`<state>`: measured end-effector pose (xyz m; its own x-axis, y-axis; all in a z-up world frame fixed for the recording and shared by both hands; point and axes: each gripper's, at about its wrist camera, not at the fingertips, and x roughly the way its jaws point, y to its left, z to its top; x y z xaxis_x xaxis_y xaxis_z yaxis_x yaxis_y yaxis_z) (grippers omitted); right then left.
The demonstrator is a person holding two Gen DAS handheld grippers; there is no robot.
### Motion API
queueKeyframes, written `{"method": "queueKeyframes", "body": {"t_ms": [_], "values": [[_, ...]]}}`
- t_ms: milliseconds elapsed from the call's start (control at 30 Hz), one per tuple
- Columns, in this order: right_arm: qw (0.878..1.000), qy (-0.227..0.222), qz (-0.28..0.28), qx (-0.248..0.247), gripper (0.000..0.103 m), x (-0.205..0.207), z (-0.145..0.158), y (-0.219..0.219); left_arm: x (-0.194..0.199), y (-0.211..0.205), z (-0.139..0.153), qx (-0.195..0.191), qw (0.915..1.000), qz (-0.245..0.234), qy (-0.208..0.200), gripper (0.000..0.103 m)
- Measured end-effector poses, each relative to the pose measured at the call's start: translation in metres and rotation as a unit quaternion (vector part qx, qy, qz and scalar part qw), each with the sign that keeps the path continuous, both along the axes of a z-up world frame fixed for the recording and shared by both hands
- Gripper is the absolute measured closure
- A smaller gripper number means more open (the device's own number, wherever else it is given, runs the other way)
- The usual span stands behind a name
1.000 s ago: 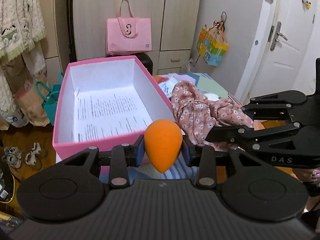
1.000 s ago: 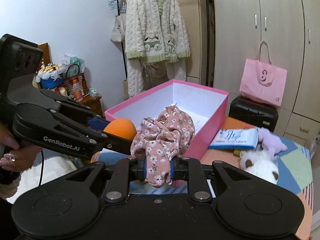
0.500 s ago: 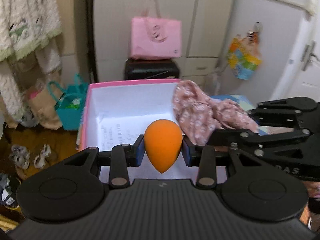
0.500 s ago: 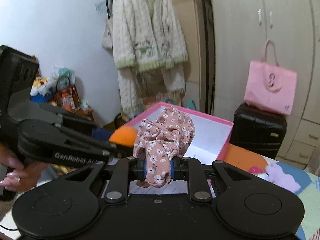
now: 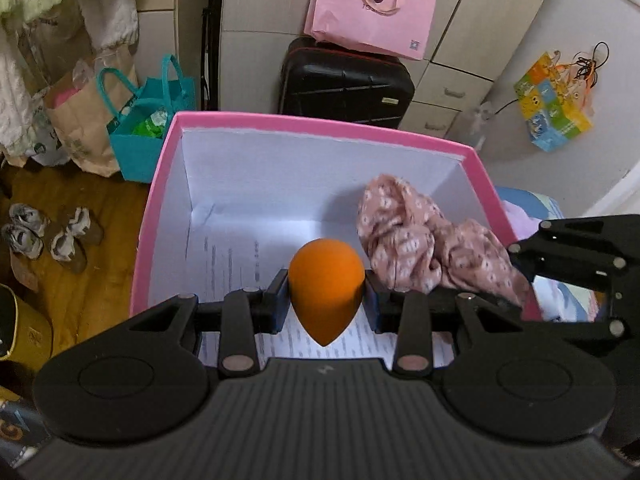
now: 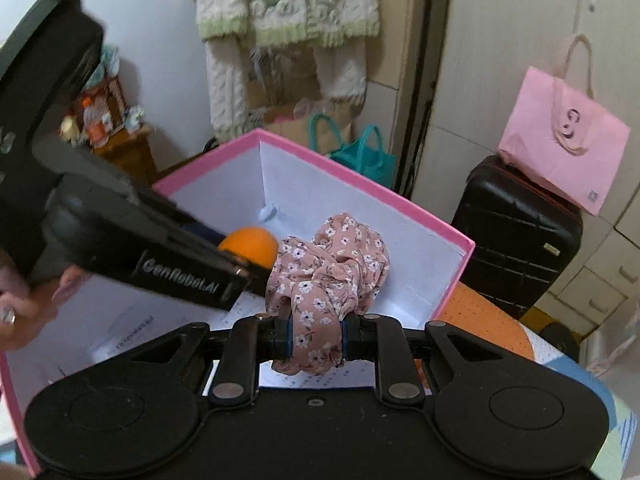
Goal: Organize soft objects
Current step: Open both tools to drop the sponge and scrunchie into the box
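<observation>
The left tongs (image 5: 326,300) are clamped on an orange teardrop-shaped foam sponge (image 5: 326,286), blue pads pressed into both sides, pointed end hanging toward the camera. Right next to them the right tongs (image 6: 318,338) are pinched nearly closed on a bunched pink floral fabric scrunchie (image 6: 330,268), which puffs up above the pads.

Both sit over the open pink cardboard box with white inside (image 5: 312,124), so sponge and scrunchie hang above its floor, almost touching each other. The floor has printed paper sheets (image 5: 232,264) on it; text is too small to read.

From the right side you see a bit of the person's hand (image 6: 20,308) on the left tool's handle, mostly cut off by the frame.

Behind the box: a black hard suitcase (image 5: 346,80) with a pink paper shopping bag (image 5: 372,4) on top, a teal tote bag (image 5: 150,120), and a cream knitted cardigan (image 6: 288,8) hanging up, pretty blurred.
</observation>
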<state>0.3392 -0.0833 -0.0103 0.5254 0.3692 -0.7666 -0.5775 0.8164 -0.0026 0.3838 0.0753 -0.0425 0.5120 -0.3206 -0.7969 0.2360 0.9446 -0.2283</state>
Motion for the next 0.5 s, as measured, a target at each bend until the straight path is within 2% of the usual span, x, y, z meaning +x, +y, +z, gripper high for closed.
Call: {"method": "queueKeyframes", "body": {"t_ms": [233, 333, 367, 433, 500], "values": [[0.996, -0.03, 0.034, -0.072, 0.074, 0.006, -0.015, 0.018, 0.013, -0.012, -0.014, 0.032, 0.9995, -0.005, -0.002, 0.065], [0.995, -0.033, 0.037, -0.084, 0.061, 0.009, -0.017, 0.018, 0.015, -0.012, -0.014, 0.044, 0.999, -0.005, -0.008, 0.06], [0.995, -0.034, 0.038, -0.083, 0.055, 0.007, -0.016, 0.017, 0.015, -0.011, -0.013, 0.04, 0.9991, -0.005, -0.007, 0.058], [0.996, -0.04, 0.031, -0.08, 0.051, 0.006, -0.012, 0.018, 0.017, -0.006, -0.012, 0.031, 0.9995, 0.0, -0.003, 0.039], [0.996, -0.048, 0.035, -0.069, 0.04, -0.002, -0.004, 0.017, 0.012, 0.0, -0.008, 0.0, 1.0, -0.009, 0.003, 0.036]]}}
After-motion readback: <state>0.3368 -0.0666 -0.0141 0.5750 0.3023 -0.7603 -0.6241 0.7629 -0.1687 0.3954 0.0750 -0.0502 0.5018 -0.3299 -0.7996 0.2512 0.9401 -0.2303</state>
